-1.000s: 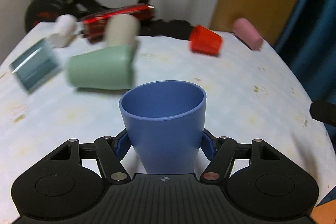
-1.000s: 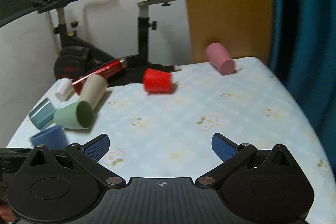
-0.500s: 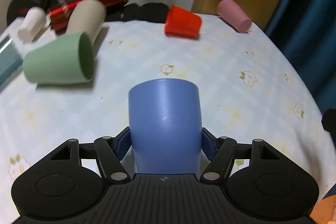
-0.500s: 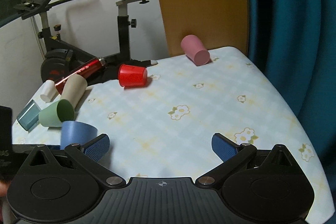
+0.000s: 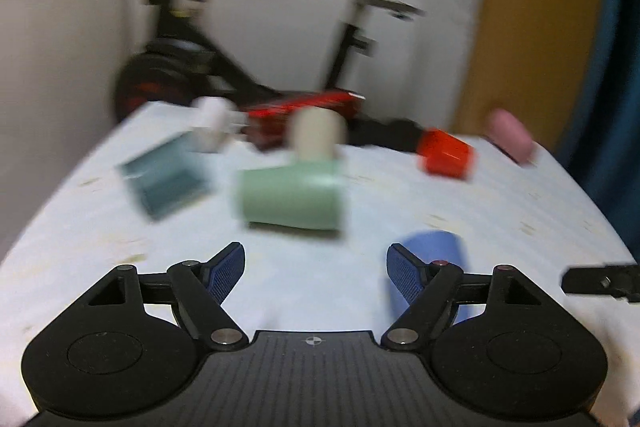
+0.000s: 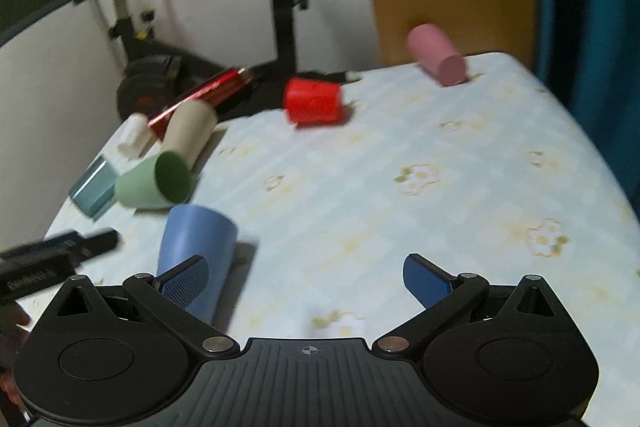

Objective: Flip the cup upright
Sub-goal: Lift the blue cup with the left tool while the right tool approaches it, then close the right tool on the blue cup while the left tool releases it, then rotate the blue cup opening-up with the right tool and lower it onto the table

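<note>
The blue cup [image 6: 196,247] stands on the floral tablecloth with its wide rim up, behind my right gripper's left finger. In the blurred left wrist view the blue cup [image 5: 436,259] sits behind the right finger, outside the jaws. My left gripper [image 5: 316,273] is open and empty, and its black tip [image 6: 60,251] shows at the left in the right wrist view. My right gripper [image 6: 306,281] is open and empty above the cloth.
A green cup [image 5: 288,197], a teal glass [image 5: 164,179], a beige cup [image 5: 316,133], a white cup [image 5: 210,123], a red cup [image 6: 314,101] and a pink cup [image 6: 438,55] lie on their sides. A red bottle [image 6: 200,99] and an exercise bike [image 6: 280,7] are at the back.
My left gripper has opened and let go of the blue cup, then moved back and left. The cup now stands on the table. My right gripper moved slightly.
</note>
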`<state>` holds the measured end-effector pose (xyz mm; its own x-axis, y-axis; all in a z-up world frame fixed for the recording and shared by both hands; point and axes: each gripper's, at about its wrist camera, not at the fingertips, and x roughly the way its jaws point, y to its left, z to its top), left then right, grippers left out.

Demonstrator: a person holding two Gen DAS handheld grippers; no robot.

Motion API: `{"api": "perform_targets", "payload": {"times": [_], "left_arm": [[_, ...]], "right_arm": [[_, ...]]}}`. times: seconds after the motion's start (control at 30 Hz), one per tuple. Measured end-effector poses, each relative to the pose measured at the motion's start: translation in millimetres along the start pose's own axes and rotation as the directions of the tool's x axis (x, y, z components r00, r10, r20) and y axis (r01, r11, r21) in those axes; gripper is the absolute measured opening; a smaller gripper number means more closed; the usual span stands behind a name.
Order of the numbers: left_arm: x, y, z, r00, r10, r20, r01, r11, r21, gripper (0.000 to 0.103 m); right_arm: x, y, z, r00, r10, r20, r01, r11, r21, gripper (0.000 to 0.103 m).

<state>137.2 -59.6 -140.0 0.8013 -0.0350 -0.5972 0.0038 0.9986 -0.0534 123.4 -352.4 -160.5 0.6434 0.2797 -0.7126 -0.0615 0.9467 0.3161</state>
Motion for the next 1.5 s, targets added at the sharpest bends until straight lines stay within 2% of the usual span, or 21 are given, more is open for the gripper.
{"api": "perform_targets", "payload": {"times": [0.13, 0.23, 0.3, 0.4, 0.47, 0.57, 0.7, 1.07, 1.27, 1.37, 1.5], "left_arm": [[0, 38, -8, 0.998, 0.069, -0.005, -0.069, 0.988, -0.139, 0.080], [2, 56, -12, 0.994, 0.111, -0.011, -0.111, 0.973, -0.201, 0.080], [-3, 70, -16, 0.994, 0.111, -0.023, -0.113, 0.967, -0.226, 0.080], [-2, 78, -16, 0.993, 0.113, -0.040, -0.119, 0.963, -0.240, 0.080], [0, 82, -15, 0.993, 0.096, -0.075, -0.113, 0.958, -0.263, 0.086], [4, 89, -19, 0.992, 0.068, -0.107, -0.097, 0.950, -0.295, 0.087], [6, 89, -21, 0.987, 0.108, -0.120, -0.139, 0.950, -0.280, 0.088], [1, 82, -20, 0.988, 0.097, -0.121, -0.123, 0.964, -0.235, 0.088], [-2, 81, -21, 0.987, 0.101, -0.127, -0.128, 0.965, -0.230, 0.088], [-2, 78, -21, 0.987, 0.100, -0.125, -0.126, 0.966, -0.226, 0.088], [-4, 75, -20, 0.989, 0.091, -0.114, -0.114, 0.970, -0.215, 0.088]], "right_arm": [[27, 32, 14, 0.992, 0.093, -0.080, -0.098, 0.994, -0.057, 0.102], [56, 68, 27, 0.980, 0.133, -0.145, -0.151, 0.981, -0.121, 0.100], [80, 90, 36, 0.974, 0.122, -0.193, -0.154, 0.975, -0.158, 0.097], [115, 108, 45, 0.952, 0.098, -0.289, -0.147, 0.977, -0.153, 0.090], [132, 112, 47, 0.940, 0.065, -0.335, -0.118, 0.983, -0.139, 0.078], [138, 114, 47, 0.930, 0.074, -0.360, -0.119, 0.988, -0.103, 0.070], [138, 113, 44, 0.933, 0.077, -0.352, -0.120, 0.988, -0.100, 0.070], [119, 92, 27, 0.950, 0.127, -0.284, -0.145, 0.989, -0.041, 0.069], [64, 74, 12, 0.978, 0.160, -0.136, -0.166, 0.986, -0.033, 0.069], [39, 67, 9, 0.991, 0.116, -0.062, -0.122, 0.988, -0.093, 0.067], [23, 56, 16, 0.999, 0.009, 0.039, -0.003, 0.987, -0.158, 0.066]]}}
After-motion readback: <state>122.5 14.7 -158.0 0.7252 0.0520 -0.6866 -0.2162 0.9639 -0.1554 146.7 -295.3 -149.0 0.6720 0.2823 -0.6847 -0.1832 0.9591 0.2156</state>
